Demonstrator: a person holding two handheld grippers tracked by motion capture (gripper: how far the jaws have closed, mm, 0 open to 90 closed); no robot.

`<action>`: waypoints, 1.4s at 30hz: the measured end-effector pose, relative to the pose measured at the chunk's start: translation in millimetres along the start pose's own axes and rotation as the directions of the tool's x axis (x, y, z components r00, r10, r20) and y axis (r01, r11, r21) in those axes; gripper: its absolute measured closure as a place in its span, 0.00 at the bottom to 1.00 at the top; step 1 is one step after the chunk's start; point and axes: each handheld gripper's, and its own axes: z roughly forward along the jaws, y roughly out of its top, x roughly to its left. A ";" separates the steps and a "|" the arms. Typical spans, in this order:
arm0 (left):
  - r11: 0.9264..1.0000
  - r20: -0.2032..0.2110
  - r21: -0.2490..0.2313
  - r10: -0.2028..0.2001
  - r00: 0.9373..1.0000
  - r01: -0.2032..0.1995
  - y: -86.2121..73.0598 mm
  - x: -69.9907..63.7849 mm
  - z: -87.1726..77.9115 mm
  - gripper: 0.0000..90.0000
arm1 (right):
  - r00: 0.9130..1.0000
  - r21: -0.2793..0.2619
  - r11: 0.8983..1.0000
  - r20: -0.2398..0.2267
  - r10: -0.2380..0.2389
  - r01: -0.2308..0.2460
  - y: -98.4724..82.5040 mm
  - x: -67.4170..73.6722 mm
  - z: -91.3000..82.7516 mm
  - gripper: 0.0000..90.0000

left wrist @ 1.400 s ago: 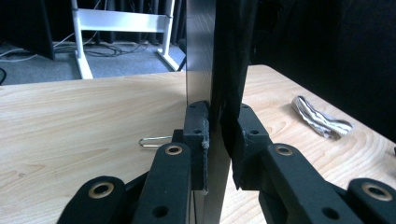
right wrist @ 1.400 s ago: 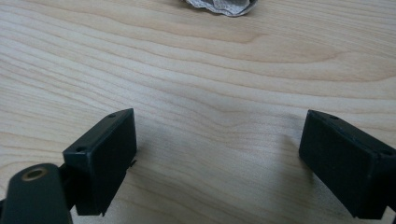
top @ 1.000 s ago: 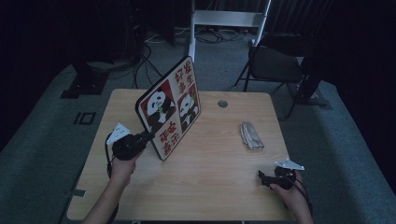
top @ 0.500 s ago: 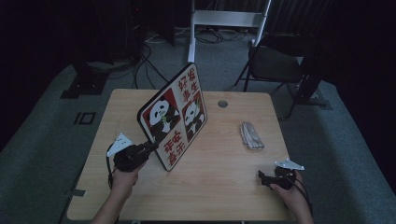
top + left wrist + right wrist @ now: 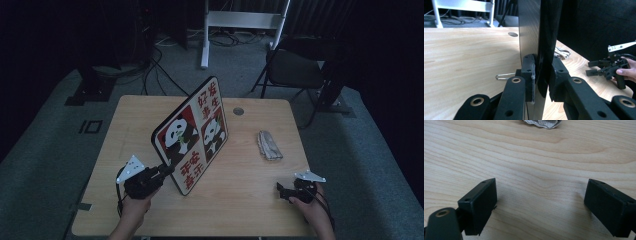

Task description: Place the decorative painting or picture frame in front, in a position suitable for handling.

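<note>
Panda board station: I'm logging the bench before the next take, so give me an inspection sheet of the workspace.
Surface: light wooden table, round cable hole near the far edge.
Job's things: panda board stands on edge, tilted, its lower corner on the table.
Clutter: crumpled grey cloth at the right; a wire clip lies behind the board.
Grippers: left gripper shut on the panda board's edge; right gripper open, held low over bare wood.
Cables: a cable trails from each gripper; more lie on the floor beyond the table.
Surroundings: grey carpet, a folding chair, a white stand frame, dark backdrop.
</note>
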 end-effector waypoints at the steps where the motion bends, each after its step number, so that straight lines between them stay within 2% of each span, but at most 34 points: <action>1: 1.000 0.001 0.004 0.002 1.000 -0.002 -0.3 -1.9 -0.3 0.86 | 1.000 0.000 1.000 0.000 0.000 0.000 0.0 0.0 0.0 0.12; 4: 1.000 0.002 0.008 -0.008 1.000 0.008 -1.7 -7.7 -1.1 0.86 | 1.000 0.000 1.000 0.000 0.000 0.000 0.0 0.0 0.0 0.12; 5: 1.000 0.018 0.017 0.010 1.000 -0.010 -2.8 -11.8 -1.5 0.85 | 1.000 0.000 1.000 0.000 0.000 0.000 0.0 0.0 0.0 0.12; 6: 1.000 0.028 0.013 0.009 1.000 -0.010 -4.4 -13.6 -2.0 0.85 | 1.000 0.000 1.000 0.000 0.000 0.000 0.0 0.0 0.0 0.12; 14: 1.000 0.041 0.005 0.008 0.999 -0.008 -8.4 -20.2 -3.8 0.85 | 1.000 -0.001 1.000 0.000 -0.001 0.001 -0.1 -0.1 0.0 0.12; 18: 1.000 0.059 0.017 0.015 0.998 -0.016 -9.4 -23.9 -6.3 0.85 | 1.000 -0.001 1.000 0.000 -0.001 0.001 -0.1 -0.1 0.0 0.12; 19: 1.000 0.081 0.019 0.016 0.997 -0.018 -10.7 -24.5 -8.4 0.85 | 1.000 -0.001 1.000 0.000 -0.001 0.001 -0.1 -0.1 0.0 0.12; 21: 1.000 0.087 0.019 0.010 0.996 -0.012 -11.6 -25.0 -10.8 0.86 | 1.000 -0.001 1.000 0.000 -0.001 0.001 -0.1 -0.1 0.0 0.12; 22: 0.999 0.099 0.025 0.024 0.995 -0.027 -11.7 -25.1 -12.1 0.85 | 1.000 -0.001 1.000 0.000 -0.001 0.001 -0.1 -0.1 0.0 0.12; 24: 1.000 0.097 0.019 0.015 0.995 -0.017 -12.6 -25.2 -12.9 0.86 | 1.000 -0.001 1.000 0.000 -0.001 0.001 0.0 -0.1 0.1 0.12; 25: 1.000 0.123 0.022 0.018 0.992 -0.020 -13.6 -23.8 -14.4 0.86 | 1.000 -0.001 1.000 0.000 -0.001 0.001 -0.1 -0.1 0.0 0.12; 26: 1.000 0.130 0.020 0.005 0.992 -0.008 -14.2 -23.0 -15.1 0.86 | 1.000 -0.001 1.000 0.000 -0.001 0.001 -0.1 -0.1 0.1 0.12; 28: 1.000 0.146 0.018 0.011 0.989 -0.014 -15.6 -23.5 -15.2 0.86 | 1.000 -0.001 1.000 0.000 -0.001 0.001 -0.1 -0.1 0.1 0.12; 34: 1.000 0.162 0.022 0.011 0.987 -0.015 -16.3 -26.7 -13.9 0.86 | 1.000 -0.002 1.000 0.000 -0.001 0.001 -0.1 0.0 0.1 0.12; 35: 1.000 0.177 0.013 0.004 0.984 -0.006 -18.6 -29.1 -12.4 0.85 | 1.000 -0.002 1.000 0.000 -0.001 0.001 -0.1 -0.1 0.1 0.12; 40: 1.000 0.176 0.020 0.008 0.984 -0.011 -18.8 -36.3 -9.0 0.85 | 1.000 -0.002 1.000 0.000 -0.001 0.001 -0.1 -0.1 0.1 0.12; 42: 1.000 0.179 0.019 -0.005 0.984 0.001 -19.1 -36.8 -8.4 0.85 | 1.000 -0.002 1.000 0.000 -0.002 0.002 -0.1 -0.1 0.1 0.12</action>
